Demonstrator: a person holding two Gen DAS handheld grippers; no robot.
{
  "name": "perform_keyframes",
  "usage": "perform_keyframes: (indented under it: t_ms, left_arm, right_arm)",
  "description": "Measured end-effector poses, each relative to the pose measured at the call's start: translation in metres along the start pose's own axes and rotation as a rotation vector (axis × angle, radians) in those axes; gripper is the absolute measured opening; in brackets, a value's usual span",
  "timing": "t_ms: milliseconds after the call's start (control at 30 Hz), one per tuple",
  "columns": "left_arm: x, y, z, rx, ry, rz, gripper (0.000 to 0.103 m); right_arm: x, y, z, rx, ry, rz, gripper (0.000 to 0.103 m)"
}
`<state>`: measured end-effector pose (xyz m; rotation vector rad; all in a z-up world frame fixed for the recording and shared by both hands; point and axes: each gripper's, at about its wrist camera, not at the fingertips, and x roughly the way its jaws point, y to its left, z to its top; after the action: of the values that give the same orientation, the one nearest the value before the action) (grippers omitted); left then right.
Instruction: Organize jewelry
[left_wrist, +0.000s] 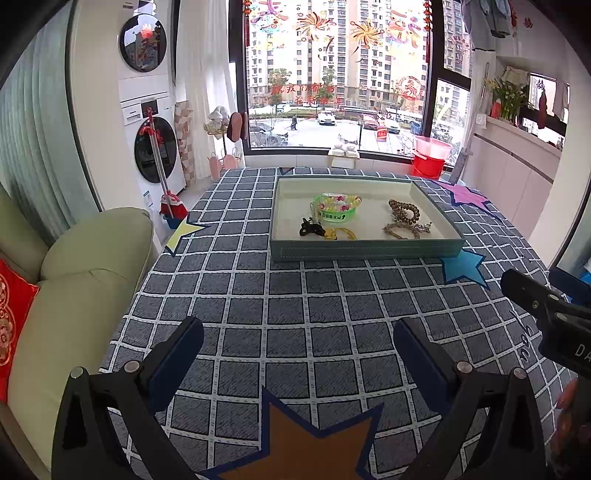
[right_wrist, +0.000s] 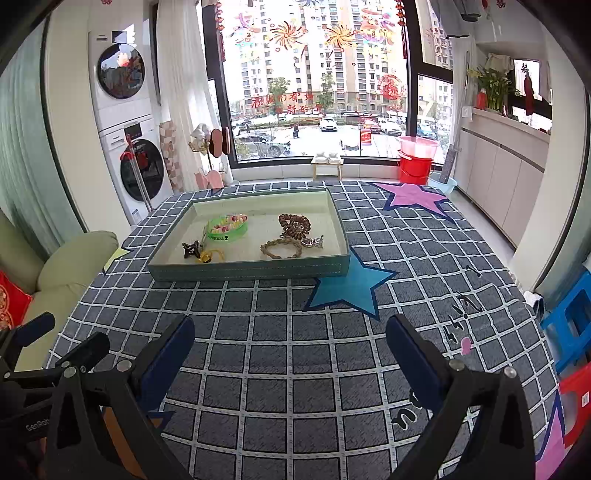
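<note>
A teal tray (left_wrist: 364, 249) (right_wrist: 247, 274) sits on the checked tablecloth ahead of both grippers. In it lie a green bangle with a bead bracelet (left_wrist: 337, 208) (right_wrist: 227, 227), a black hair claw (left_wrist: 311, 228) (right_wrist: 191, 250), a yellow cord (left_wrist: 341, 233) (right_wrist: 211, 255), a brown coil hair tie (left_wrist: 404, 213) (right_wrist: 295, 225), a braided bracelet (left_wrist: 402, 230) (right_wrist: 281, 248) and a silver charm (right_wrist: 314, 242). My left gripper (left_wrist: 298, 339) is open and empty, well short of the tray. My right gripper (right_wrist: 290, 339) is open and empty too; it also shows at the right edge of the left wrist view (left_wrist: 546, 302).
The tablecloth (left_wrist: 295, 295) carries star patches: blue (right_wrist: 349, 286), purple (right_wrist: 415, 197), orange (left_wrist: 306, 439), yellow (left_wrist: 181, 230). A green sofa (left_wrist: 74, 280) with a red cushion stands left of the table. Blue and red stools (right_wrist: 572, 332) stand at the right. Red buckets (right_wrist: 415, 157) stand by the window.
</note>
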<state>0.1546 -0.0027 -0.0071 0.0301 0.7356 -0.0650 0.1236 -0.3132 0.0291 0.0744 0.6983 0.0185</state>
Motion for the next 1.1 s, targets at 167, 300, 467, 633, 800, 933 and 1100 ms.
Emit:
perform_keyframes:
  t_ms: [167,300,467,633,800,933,1100]
  left_arm:
    - [0.001,0.0002,0.0003,-0.003,-0.002,0.002,0.103]
    - [0.0012,0.0007,0.0005,-0.004,-0.001,0.002,0.103]
    - [0.0013,0.0009,0.0004,-0.006,-0.001,0.002,0.103]
    - [0.002,0.0012,0.0003,-0.007,-0.001,0.002,0.103]
    - [0.0018,0.0013,0.0003,-0.006,-0.001,0.002,0.103]
    - [0.0021,0.0013,0.0009,-0.006,0.002,0.002,0.103]
    - [0.0052,0.0009,-0.0022,-0.009,0.004,0.004,0.103]
  right_arm:
    - [0.0007,0.0008,-0.0001,0.001,0.0,0.001,0.103]
    - [0.0006,0.0005,-0.0002,0.001,0.0,0.0,0.103]
    - [0.0006,0.002,-0.0006,0.002,0.001,0.001,0.103]
    - [0.0008,0.0007,-0.0004,0.003,0.001,0.002,0.103]
    - [0.0009,0.0005,-0.0004,0.003,0.001,0.001,0.103]
    - [0.0008,0.0004,-0.0003,0.003,0.001,0.001,0.103]
    - [0.0011,0.0008,-0.0007,0.004,0.002,0.002,0.103]
